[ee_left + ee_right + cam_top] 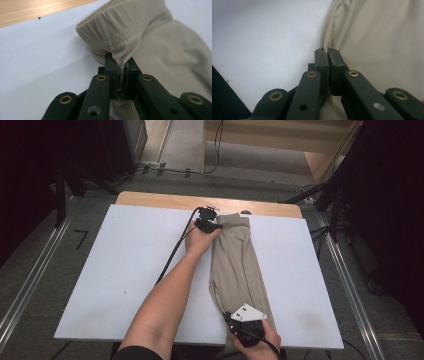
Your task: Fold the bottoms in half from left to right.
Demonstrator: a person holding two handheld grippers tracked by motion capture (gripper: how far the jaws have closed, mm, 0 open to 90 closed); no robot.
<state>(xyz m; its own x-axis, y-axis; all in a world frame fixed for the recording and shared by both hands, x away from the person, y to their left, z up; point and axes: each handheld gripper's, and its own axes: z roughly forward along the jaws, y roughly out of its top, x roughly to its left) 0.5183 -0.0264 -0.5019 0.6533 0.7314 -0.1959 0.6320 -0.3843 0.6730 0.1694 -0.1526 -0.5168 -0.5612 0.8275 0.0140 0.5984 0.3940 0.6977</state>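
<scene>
On the white board, high view: beige garment (239, 265) laid lengthwise; left gripper (214, 226) at far end, right gripper (231, 316) at near end.
Left gripper view: jaws clamped on ribbed hem (110, 37).
Right gripper view: jaws pinched shut on cloth edge (325, 47).
Risk: thin bite; edge may be pulled free when lifted.
</scene>
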